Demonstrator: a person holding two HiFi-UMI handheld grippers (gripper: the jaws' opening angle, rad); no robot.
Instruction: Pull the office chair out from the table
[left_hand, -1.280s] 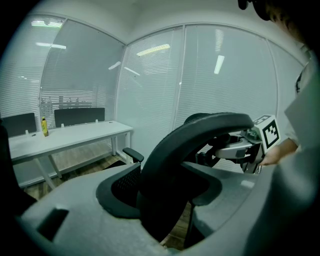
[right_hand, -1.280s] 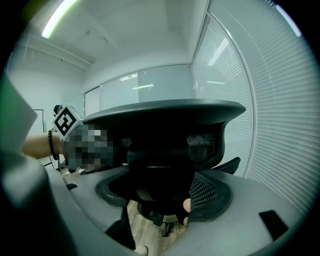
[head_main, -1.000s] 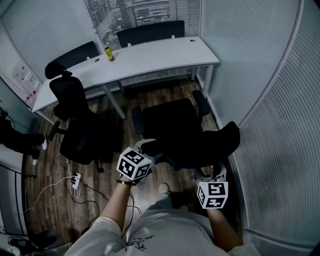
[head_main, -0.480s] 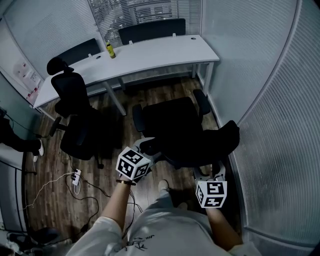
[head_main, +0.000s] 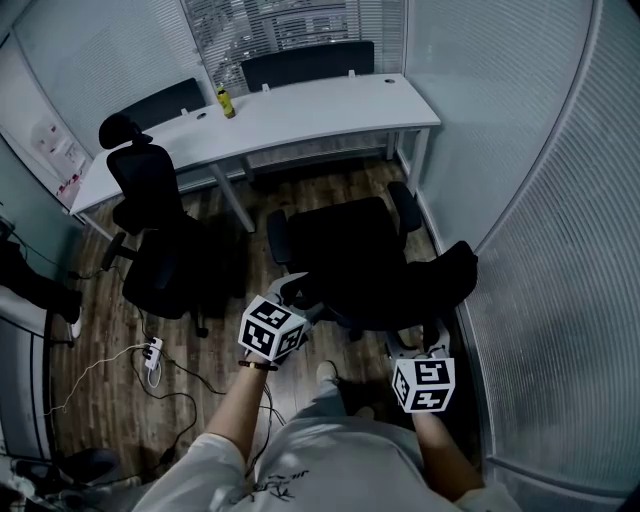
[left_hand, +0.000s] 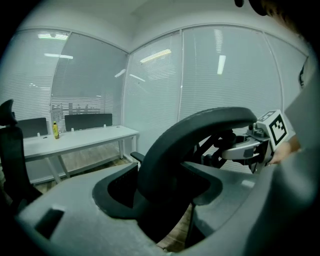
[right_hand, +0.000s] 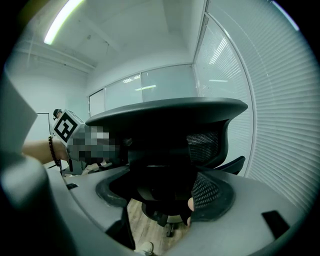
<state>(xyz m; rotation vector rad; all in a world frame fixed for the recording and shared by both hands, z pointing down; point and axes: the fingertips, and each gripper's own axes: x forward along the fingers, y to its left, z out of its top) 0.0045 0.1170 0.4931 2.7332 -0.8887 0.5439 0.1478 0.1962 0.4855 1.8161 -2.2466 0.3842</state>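
"Pulling from where, measured against the worktop (head_main: 300, 115)?"

"The office chair (head_main: 345, 245) stood on the near side of the worktop. Its seat faced the worktop and was clear of the edge, and its backrest (head_main: 425, 290) was the part farthest from it. A second chair (head_main: 150, 235) sat closer in, by the worktop's left half."

"And the tools?"

"Both were at the backrest, on the side turned away from the worktop. The left tool (head_main: 297, 292) had its jaws closed onto the curved rim at one end, with the rim filling the gap between them. The right tool (head_main: 420, 342) was clamped the same way on the other end."

"How was the pull best made?"

"As I judged it, both tools needed to draw straight back from the worktop at an equal pace, so the chair rolled rather than swivelled. The grips had to stay firm, since a curved rim could slide out. The wall (head_main: 540, 250) running back from the worktop's right end was close, so drifting that way risked a bump. The yellow bottle (head_main: 226, 102) on the worktop's far edge was well apart and no concern."
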